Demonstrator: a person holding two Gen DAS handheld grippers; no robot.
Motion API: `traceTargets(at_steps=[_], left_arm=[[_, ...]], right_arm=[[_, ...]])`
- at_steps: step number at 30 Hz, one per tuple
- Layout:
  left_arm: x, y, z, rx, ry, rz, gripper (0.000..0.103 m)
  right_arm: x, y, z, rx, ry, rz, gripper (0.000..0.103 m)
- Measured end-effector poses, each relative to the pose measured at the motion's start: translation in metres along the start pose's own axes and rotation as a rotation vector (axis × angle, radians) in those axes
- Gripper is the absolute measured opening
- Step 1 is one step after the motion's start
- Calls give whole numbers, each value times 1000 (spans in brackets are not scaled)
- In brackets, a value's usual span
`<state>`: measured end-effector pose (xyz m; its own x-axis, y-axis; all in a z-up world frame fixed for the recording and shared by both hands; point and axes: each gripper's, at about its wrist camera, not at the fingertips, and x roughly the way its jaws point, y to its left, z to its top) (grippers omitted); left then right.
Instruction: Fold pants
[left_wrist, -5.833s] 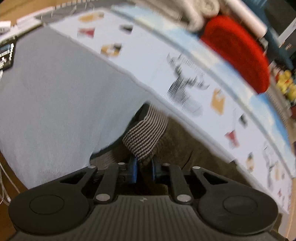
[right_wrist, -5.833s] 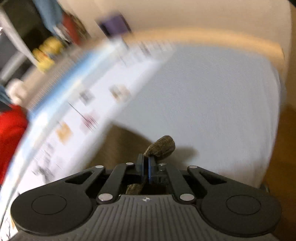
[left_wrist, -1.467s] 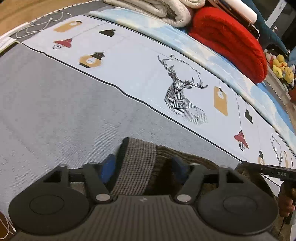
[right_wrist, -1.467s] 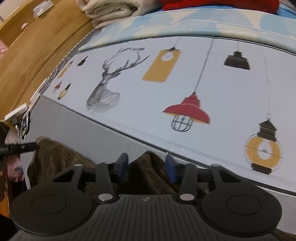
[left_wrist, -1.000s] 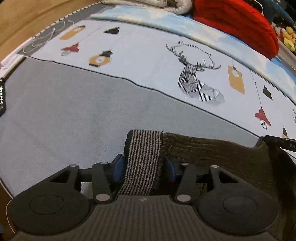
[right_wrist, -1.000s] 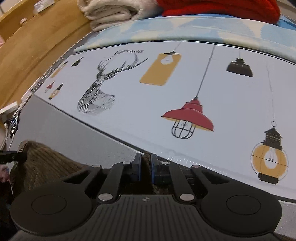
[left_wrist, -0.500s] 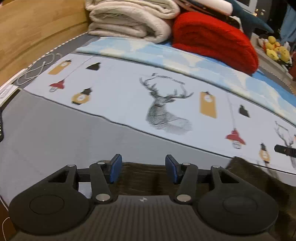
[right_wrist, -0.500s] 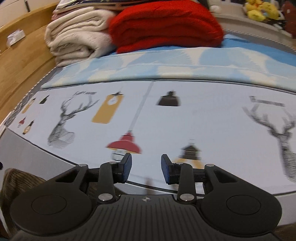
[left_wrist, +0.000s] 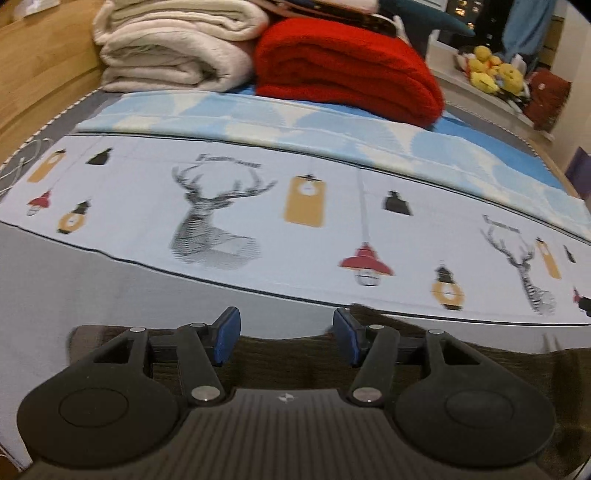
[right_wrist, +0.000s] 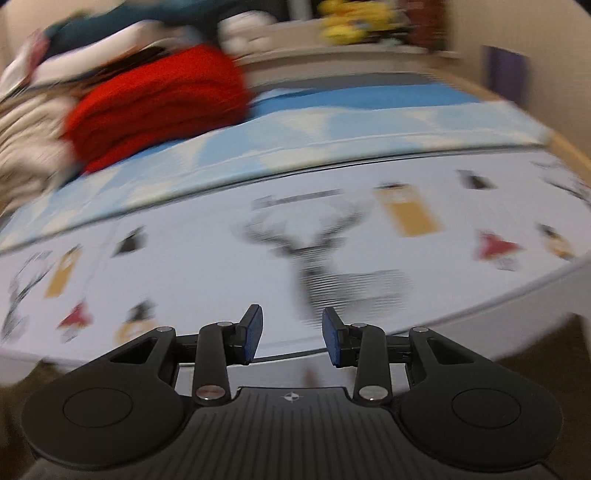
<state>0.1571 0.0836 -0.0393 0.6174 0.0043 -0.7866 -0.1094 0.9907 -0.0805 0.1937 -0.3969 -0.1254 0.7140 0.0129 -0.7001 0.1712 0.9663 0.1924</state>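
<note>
Because the pants (left_wrist: 288, 354) are a soft, ribbed brown knit, they will likely sag and drape from any pinch rather than hold a shape, so a fold needs both ends carried together. They lie flat on the grey sheet (left_wrist: 74, 280) at the near edge of the bed, just under the left gripper (left_wrist: 284, 338); a dark strip of them also shows low at both corners of the right view, blurred.

Both pairs of tongs stand apart and empty. The left gripper's jaws have just been opening, and the cloth lies below them, not pinched between the blue pads (left_wrist: 225, 336). The right gripper (right_wrist: 291, 336) has its jaws parted too, with only the printed cover (right_wrist: 332, 240) showing between them; that view is smeared.

The fabric looks light and grippy, unlikely to slip once pinched, though a shallow bite may take only the top layer. The firmest holds are probably the thick hems and the waistband, taken at the corners so the layers stay stacked. Which end lies under the left gripper I cannot tell.
</note>
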Motion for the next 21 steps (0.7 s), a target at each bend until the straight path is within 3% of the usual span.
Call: traceTargets(at_steps=[6, 10, 15, 21], left_arm=[[3, -37, 9, 36, -9, -47, 61], [14, -59, 11, 82, 8, -56, 61], [25, -72, 14, 117, 15, -54, 61], [35, -79, 15, 135, 35, -47, 61]], right_arm=[[-15, -130, -8, 273, -66, -216, 37], [-14, -207, -24, 424, -41, -282, 37], [4, -242, -37, 456, 4, -299, 40], [27, -238, -31, 326, -15, -320, 51]])
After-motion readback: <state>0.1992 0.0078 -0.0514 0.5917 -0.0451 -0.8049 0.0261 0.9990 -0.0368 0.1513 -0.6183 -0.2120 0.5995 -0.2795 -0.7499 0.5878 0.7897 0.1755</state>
